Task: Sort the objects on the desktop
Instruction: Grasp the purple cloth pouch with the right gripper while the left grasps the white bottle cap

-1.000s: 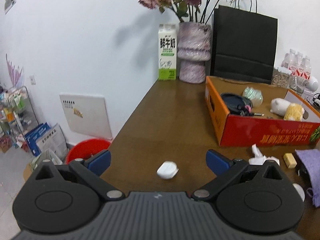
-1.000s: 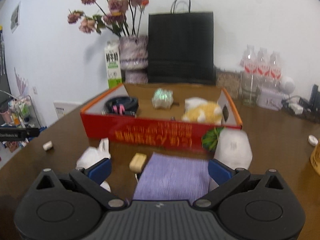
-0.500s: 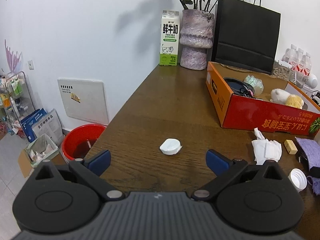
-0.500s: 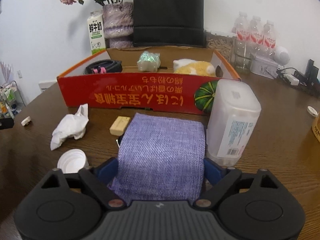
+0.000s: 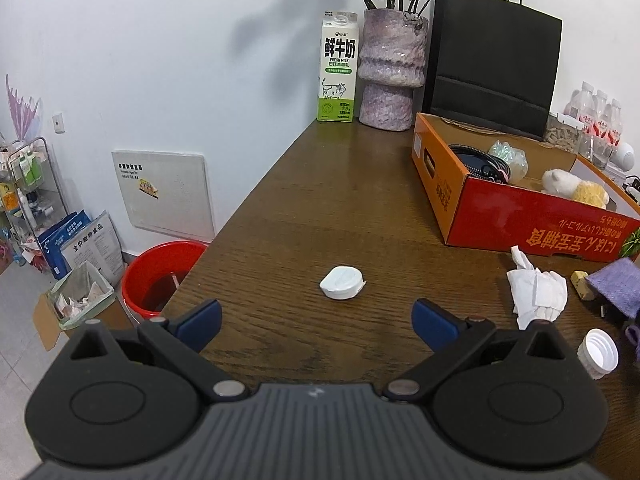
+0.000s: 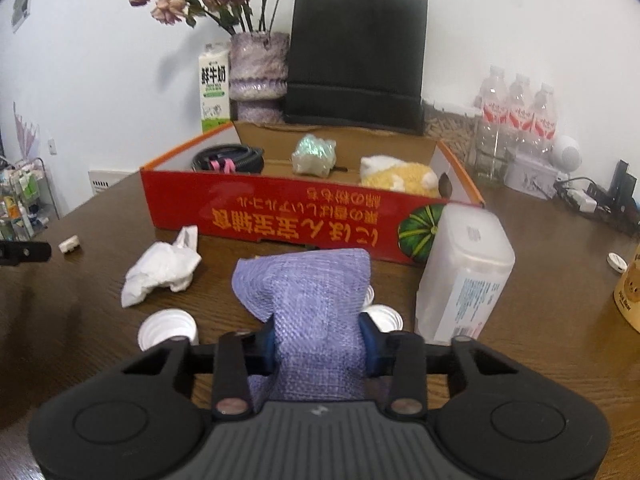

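Note:
My right gripper [image 6: 320, 344] is shut on a purple woven pouch [image 6: 308, 292], which bunches between the blue pads and lifts off the table in front of the red cardboard box [image 6: 288, 220]. The pouch also shows at the right edge of the left wrist view [image 5: 618, 284]. My left gripper [image 5: 316, 320] is open and empty above the table, with a small white case [image 5: 342, 282] just ahead of its fingers. The box [image 5: 520, 220] holds a black cable, a shiny bag and plush toys.
A crumpled tissue [image 6: 164, 268], white bottle caps [image 6: 168, 330], a translucent plastic container [image 6: 464, 276] and a small tan block [image 5: 580, 280] lie near the box. Milk carton [image 5: 338, 72], vase and black bag stand at the back. A red bucket [image 5: 160, 272] stands on the floor left.
My right gripper has closed on the purple pouch and raised it, bunching the cloth. The left gripper stayed open and drew back slightly from the white case.

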Demonstrator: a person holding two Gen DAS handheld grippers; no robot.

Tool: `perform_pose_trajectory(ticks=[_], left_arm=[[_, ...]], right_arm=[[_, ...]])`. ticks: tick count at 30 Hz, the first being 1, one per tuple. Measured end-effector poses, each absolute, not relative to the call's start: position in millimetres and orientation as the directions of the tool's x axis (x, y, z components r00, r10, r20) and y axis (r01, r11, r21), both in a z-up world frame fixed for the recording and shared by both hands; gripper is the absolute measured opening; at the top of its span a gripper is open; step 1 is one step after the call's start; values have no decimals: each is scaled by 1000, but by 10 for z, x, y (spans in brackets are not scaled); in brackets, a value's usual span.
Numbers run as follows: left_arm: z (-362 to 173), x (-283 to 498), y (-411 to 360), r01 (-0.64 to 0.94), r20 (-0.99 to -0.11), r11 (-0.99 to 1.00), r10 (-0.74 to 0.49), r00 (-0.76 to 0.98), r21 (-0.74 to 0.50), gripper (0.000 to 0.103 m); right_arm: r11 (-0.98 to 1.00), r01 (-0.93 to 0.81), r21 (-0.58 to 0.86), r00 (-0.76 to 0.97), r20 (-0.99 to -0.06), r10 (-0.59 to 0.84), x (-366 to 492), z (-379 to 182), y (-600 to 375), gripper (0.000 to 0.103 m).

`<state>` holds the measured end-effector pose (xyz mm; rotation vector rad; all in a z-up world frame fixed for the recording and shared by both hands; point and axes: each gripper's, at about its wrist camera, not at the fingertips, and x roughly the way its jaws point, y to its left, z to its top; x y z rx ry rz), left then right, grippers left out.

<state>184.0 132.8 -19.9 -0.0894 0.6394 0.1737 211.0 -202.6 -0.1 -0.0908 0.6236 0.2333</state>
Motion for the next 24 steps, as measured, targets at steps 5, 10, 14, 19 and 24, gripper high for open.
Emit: perform_pose_trajectory(ticks=[5, 10, 14, 19, 24], left_arm=[[-202, 1883, 1341, -180, -603, 983, 132, 787, -20, 103], [-192, 1977, 1356, -165, -602, 986, 127, 788, -8, 103], [-212, 2111, 1381, -168, -617, 986, 132, 776, 0, 103], [-242, 2260, 1386, -161, -620, 987, 139, 772, 21, 103], [-309, 2402, 1379, -141, -643, 990, 112, 758, 7, 72]], right_arm=[[973, -230, 19, 803, -561, 201, 2137, 66, -2073, 18], [977, -212, 29, 818, -541, 194, 2200, 108, -2086, 18], [979, -202, 37, 822, -538, 190, 2251, 107, -2075, 18], [981, -192, 40, 825, -535, 184, 2297, 106, -2070, 18], [981, -189, 40, 825, -536, 180, 2311, 92, -2061, 18]])
